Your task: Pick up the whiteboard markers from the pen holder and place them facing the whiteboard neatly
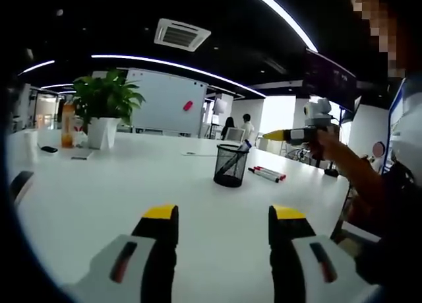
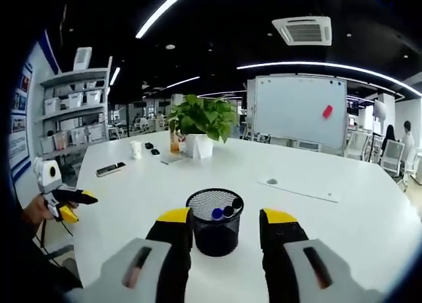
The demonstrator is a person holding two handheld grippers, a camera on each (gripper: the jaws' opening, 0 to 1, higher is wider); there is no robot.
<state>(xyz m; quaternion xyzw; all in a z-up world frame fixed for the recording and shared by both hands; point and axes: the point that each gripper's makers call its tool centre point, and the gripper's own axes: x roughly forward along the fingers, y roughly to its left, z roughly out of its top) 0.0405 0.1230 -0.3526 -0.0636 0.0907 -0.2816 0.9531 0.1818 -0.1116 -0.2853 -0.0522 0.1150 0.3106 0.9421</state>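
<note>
Right gripper view: right gripper (image 2: 226, 225), fingers spread either side of mesh pen holder (image 2: 214, 222), poised over markers (image 2: 227, 209) standing inside. Left gripper (image 1: 223, 222), fingers spread, empty. Two markers (image 1: 267, 174) laid beside holder on tabletop (image 1: 119, 191), toward far-edge whiteboard (image 2: 300, 109).

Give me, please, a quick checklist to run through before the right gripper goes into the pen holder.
1. Right gripper open and empty: ok.
2. Pen holder upright, between the jaws in the right gripper view: ok.
3. Markers left in the holder: ok, caps show at the rim.
4. Left gripper open, away from the holder: ok.
5. Markers already laid down beside the holder: ok, parallel.
6. Their tips facing the whiteboard: cannot tell.
</note>
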